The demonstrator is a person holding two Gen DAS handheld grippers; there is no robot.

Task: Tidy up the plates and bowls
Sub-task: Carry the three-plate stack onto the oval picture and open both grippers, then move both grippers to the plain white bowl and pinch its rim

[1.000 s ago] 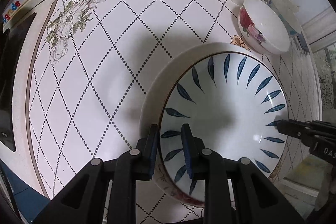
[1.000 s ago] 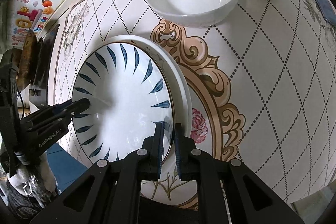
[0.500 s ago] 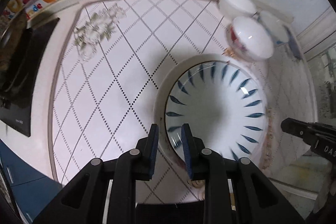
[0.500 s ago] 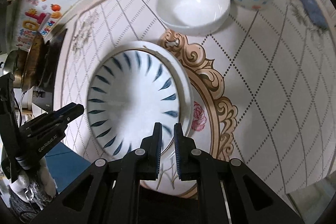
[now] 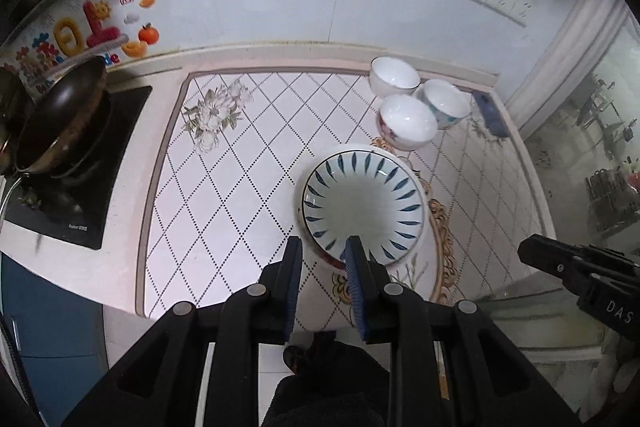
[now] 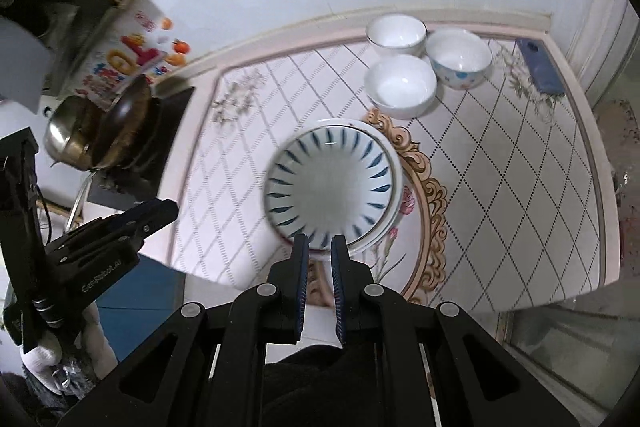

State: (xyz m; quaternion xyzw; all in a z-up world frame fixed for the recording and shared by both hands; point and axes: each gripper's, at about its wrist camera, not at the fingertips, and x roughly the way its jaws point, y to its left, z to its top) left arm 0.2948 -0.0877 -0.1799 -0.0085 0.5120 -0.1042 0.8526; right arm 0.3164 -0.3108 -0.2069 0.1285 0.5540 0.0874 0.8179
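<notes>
A blue-leaf plate (image 5: 362, 203) (image 6: 328, 183) lies on top of a white plate (image 5: 298, 195) (image 6: 397, 167) in a stack on the tiled counter. My left gripper (image 5: 324, 247) hangs well above the stack's near edge, shut and holding nothing. My right gripper (image 6: 320, 241) is likewise high over the near rim, shut and empty. Each gripper shows at the side of the other's view, the right gripper (image 5: 532, 251) and the left gripper (image 6: 168, 205). A plain white bowl (image 5: 394, 77) (image 6: 396, 33), a blue-spotted bowl (image 5: 446, 103) (image 6: 458, 57) and a red-flowered bowl (image 5: 406, 123) (image 6: 400, 87) stand together behind the stack.
A dark wok (image 5: 60, 123) sits on a black cooktop (image 5: 80, 187) at the counter's left, with a steel pot (image 6: 68, 135) beside it. A blue phone (image 5: 490, 115) (image 6: 540, 67) lies at the back right corner. The counter's front edge (image 5: 120, 307) runs just below the grippers.
Both grippers have risen and drawn back from the blue-leaf plate's rim. The plate stays on the stack. Far more of the counter and the wall is now visible.
</notes>
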